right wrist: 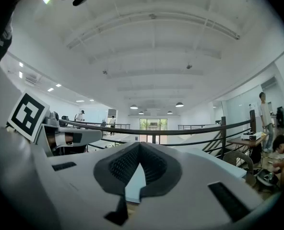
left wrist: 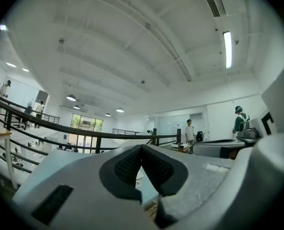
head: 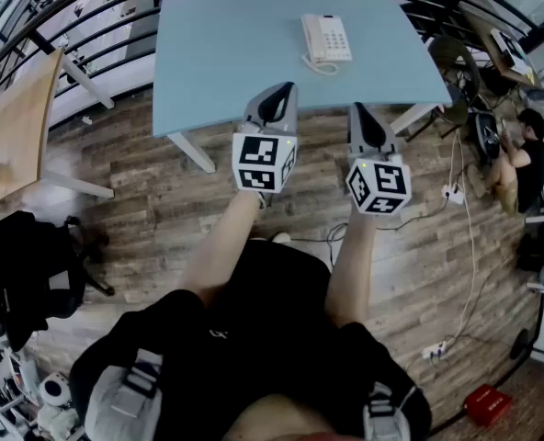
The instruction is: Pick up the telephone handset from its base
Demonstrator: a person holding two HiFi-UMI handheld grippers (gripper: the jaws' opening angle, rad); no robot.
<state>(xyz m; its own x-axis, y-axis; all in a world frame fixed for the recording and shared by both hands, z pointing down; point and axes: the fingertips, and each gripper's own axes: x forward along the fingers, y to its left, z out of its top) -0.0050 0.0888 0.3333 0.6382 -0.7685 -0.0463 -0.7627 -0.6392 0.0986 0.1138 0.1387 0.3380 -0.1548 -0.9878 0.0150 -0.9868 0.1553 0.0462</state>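
A white telephone (head: 327, 39) with its handset (head: 311, 42) on the base lies on the light blue table (head: 235, 53), toward the far right. My left gripper (head: 276, 99) and right gripper (head: 363, 118) hover side by side at the table's near edge, well short of the phone. Both point level and forward. In the left gripper view the left gripper (left wrist: 141, 148) has its tips touching with nothing between them. The right gripper (right wrist: 139, 146) in its own view is likewise shut and empty. Neither gripper view shows the phone.
A wooden table (head: 15, 127) stands at the left, and a black railing (head: 88, 3) curves behind the blue table. A person (head: 520, 159) sits at the right by a desk (head: 497, 49). Cables and a power strip (head: 451, 194) lie on the wooden floor.
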